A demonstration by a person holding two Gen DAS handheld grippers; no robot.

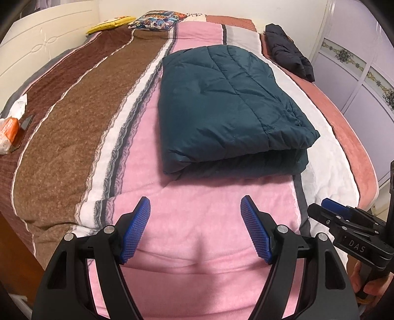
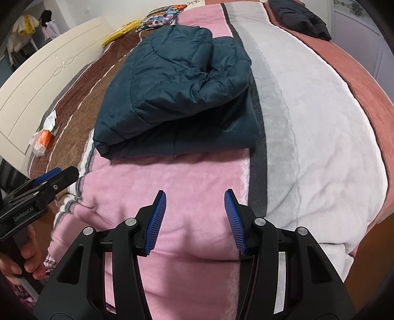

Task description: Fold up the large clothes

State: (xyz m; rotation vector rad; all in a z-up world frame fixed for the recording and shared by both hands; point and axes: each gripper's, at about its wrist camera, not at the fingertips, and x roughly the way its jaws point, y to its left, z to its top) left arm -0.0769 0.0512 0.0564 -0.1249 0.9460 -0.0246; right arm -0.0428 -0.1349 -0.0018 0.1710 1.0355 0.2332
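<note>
A dark teal quilted jacket lies folded into a thick rectangle on the pink band of the striped blanket; it also shows in the right wrist view. My left gripper is open and empty, hovering over the pink band short of the jacket's near edge. My right gripper is open and empty, also short of the jacket. The right gripper shows at the right edge of the left wrist view, and the left gripper shows at the left edge of the right wrist view.
A black jacket lies at the far right of the bed. An orange-and-white packet and crumpled tissue lie on the brown band at the left. Pillows sit at the head. A white headboard is left, cabinets right.
</note>
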